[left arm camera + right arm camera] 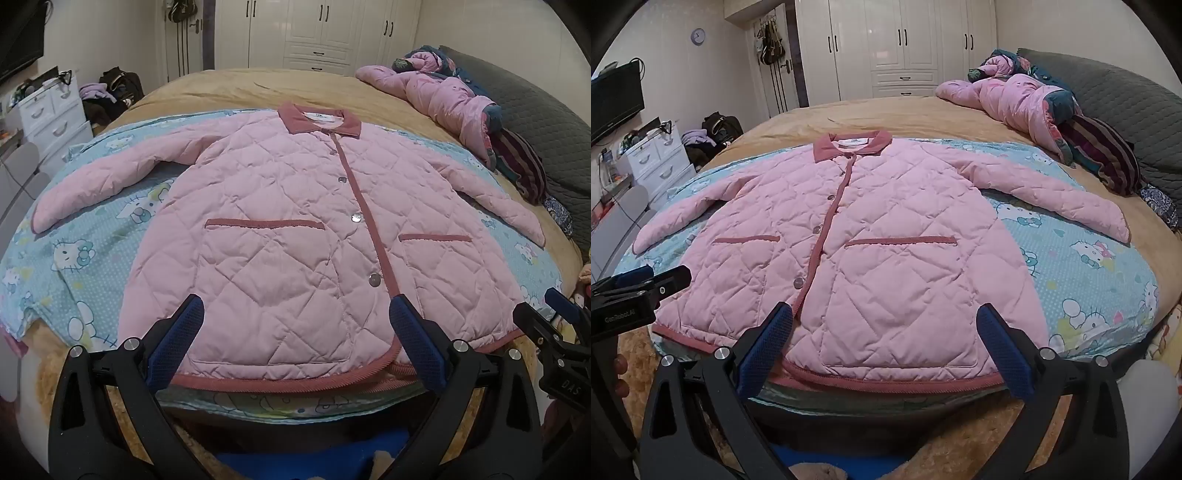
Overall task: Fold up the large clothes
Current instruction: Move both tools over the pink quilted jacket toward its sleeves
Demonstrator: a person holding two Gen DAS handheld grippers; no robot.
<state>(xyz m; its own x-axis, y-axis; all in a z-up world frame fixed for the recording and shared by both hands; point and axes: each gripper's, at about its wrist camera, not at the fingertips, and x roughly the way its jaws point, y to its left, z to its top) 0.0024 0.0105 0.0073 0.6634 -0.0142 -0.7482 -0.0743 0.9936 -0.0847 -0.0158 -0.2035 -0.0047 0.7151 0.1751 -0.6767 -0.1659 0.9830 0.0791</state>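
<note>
A pink quilted jacket [280, 229] with a dark pink collar and trim lies flat and buttoned, front up, sleeves spread out, on a blue cartoon-cat sheet [81, 236]; it also shows in the right wrist view [871, 251]. My left gripper [295, 306] is open and empty, hovering over the jacket's bottom hem on its left half. My right gripper [884, 314] is open and empty over the hem on the right half. Each gripper shows at the edge of the other's view: the right gripper [554, 314] and the left gripper [650, 280].
The sheet lies on a tan bed [236, 85]. A crumpled pink coat [439, 99] and striped clothes [524, 170] are piled at the far right by a grey headboard [546, 122]. White drawers [51, 114] stand at left, wardrobes [317, 33] behind.
</note>
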